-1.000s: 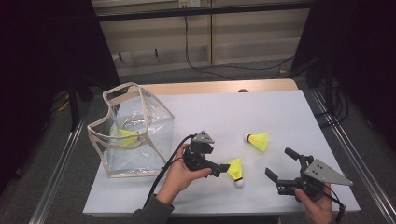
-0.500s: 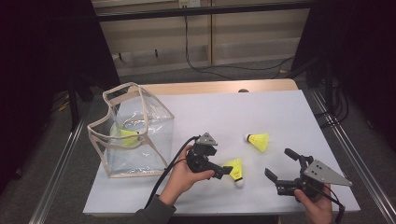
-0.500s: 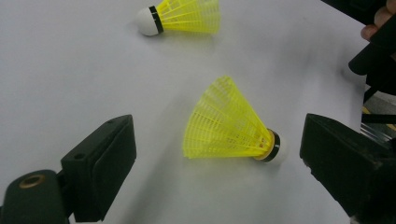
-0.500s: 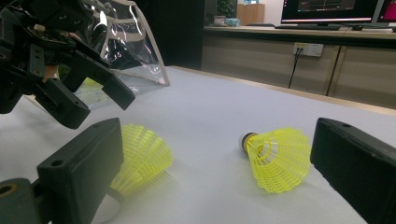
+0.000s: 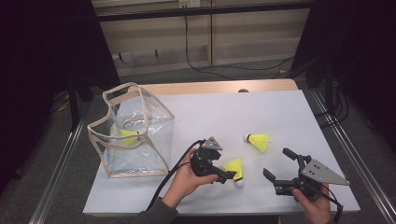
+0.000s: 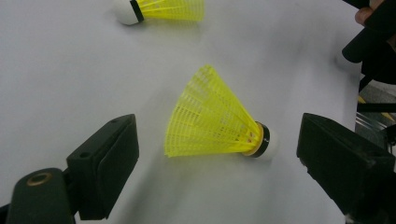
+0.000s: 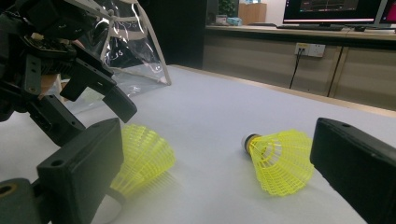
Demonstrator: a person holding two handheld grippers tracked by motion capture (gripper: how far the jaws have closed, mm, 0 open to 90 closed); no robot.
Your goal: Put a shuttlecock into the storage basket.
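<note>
A yellow shuttlecock [image 5: 234,167] lies on its side on the white table top, its cork toward the front edge. My left gripper [image 5: 227,169] is low over it and open. In the left gripper view the shuttlecock [image 6: 215,121] lies between the two jaws of my left gripper [image 6: 219,126], and neither pad touches it. A second shuttlecock [image 5: 259,141] lies farther back to the right. My right gripper [image 5: 278,163] rests near the front right, open and holding nothing. Between the jaws of my right gripper [image 7: 219,140] I see both shuttlecocks, one [image 7: 142,158] at the left and one [image 7: 280,161] at the right.
A clear plastic bag [image 5: 154,149] with a beige rim stands open at the left of the table, with a third yellow shuttlecock [image 5: 126,135] inside it. The table's wooden back edge [image 5: 224,87] lies beyond the white sheet. Metal rails run along both sides.
My left gripper has eased a little to the right, closer over the near shuttlecock. The right gripper and both loose shuttlecocks have stayed put.
</note>
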